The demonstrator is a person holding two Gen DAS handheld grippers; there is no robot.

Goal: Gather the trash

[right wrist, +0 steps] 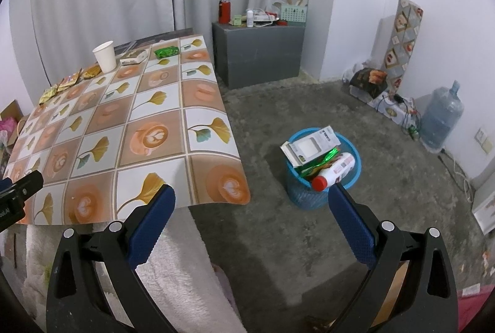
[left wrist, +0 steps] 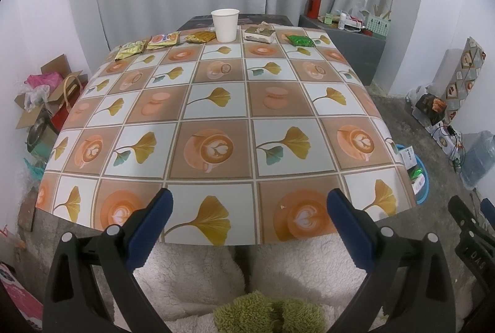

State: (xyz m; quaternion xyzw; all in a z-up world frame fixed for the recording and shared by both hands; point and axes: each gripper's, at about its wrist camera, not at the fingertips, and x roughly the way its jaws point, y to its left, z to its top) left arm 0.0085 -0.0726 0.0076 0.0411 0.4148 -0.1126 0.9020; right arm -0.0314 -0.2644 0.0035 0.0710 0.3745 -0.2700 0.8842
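both grippers empty at the near edge of the tabletop (left wrist: 216,116), trash lined along the far edge.

left gripper (left wrist: 249,203) hovers over the near edge, jaws wide apart, holding nothing; right gripper (right wrist: 252,200) hangs past the tabletop's right side above the floor, jaws also wide apart and empty. along the far edge lie a yellow wrapper (left wrist: 131,49), an orange wrapper (left wrist: 164,40), a brown wrapper (left wrist: 201,36), a cup (left wrist: 225,25) standing upright, a small box (left wrist: 259,34) and a green wrapper (left wrist: 299,40). a blue bin (right wrist: 321,178) stands on the floor right of the tabletop, holding a box, green foil and a red-capped bottle (right wrist: 334,173).
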